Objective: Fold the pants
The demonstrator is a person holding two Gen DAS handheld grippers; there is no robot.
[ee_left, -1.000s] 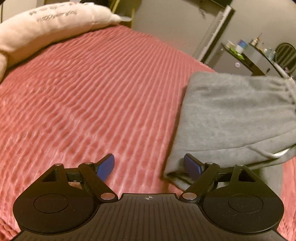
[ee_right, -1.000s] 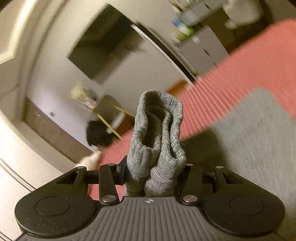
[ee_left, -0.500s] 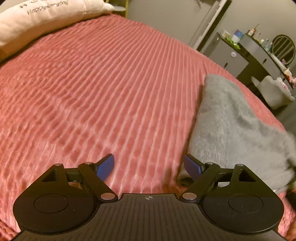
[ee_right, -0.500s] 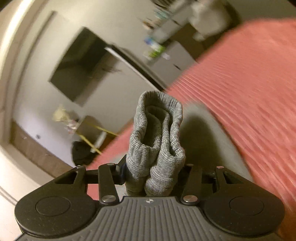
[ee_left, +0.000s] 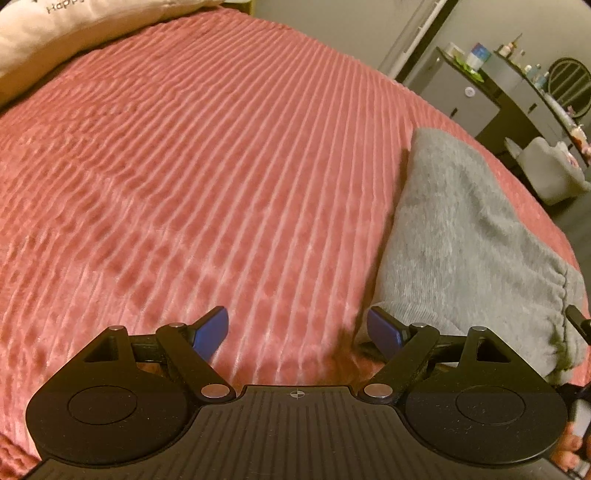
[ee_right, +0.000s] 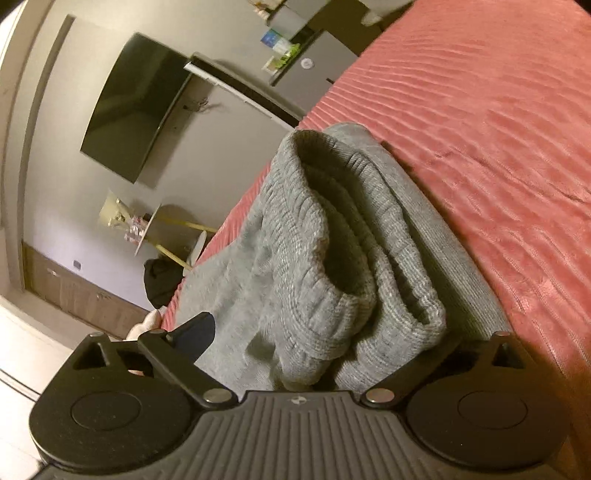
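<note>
- Right gripper point(ee_right: 295, 339): jaws spread wide, having just been opening. The ribbed cuffs point(ee_right: 354, 266) of the pants lie slack between them; no pad presses on the cloth. Only the left blue pad point(ee_right: 195, 334) shows; the other is hidden behind the fabric.
- Left gripper point(ee_left: 297, 332): jaws spread, nothing between them. Its right pad point(ee_left: 384, 328) sits just beside the near edge of the pants point(ee_left: 461, 236); I cannot tell if it touches.
- Pants: grey knit, folded into a stack on the pink ribbed bedspread point(ee_left: 221, 166), toward its right side in the left wrist view. Cuffs rest on top of the stack at the end nearest the right gripper. A gathered band point(ee_left: 561, 291) shows at the near right end.
- Handling, judged: light, soft, limp. The cloth holds no shape of its own, and layers will slide and sag if lifted by one point. Not fragile, and not slippery on this bedspread.
- Where to hold, judged: the ribbed cuffs or the gathered band, since both are thicker and bunch well in a pinch. Take all layers at a folded edge, or the stack opens.
- Writing: pillow point(ee_left: 74, 22) at upper left carries dark lettering, "Happ" readable, the rest cut off by the frame edge. No brand visible on the pants.
</note>
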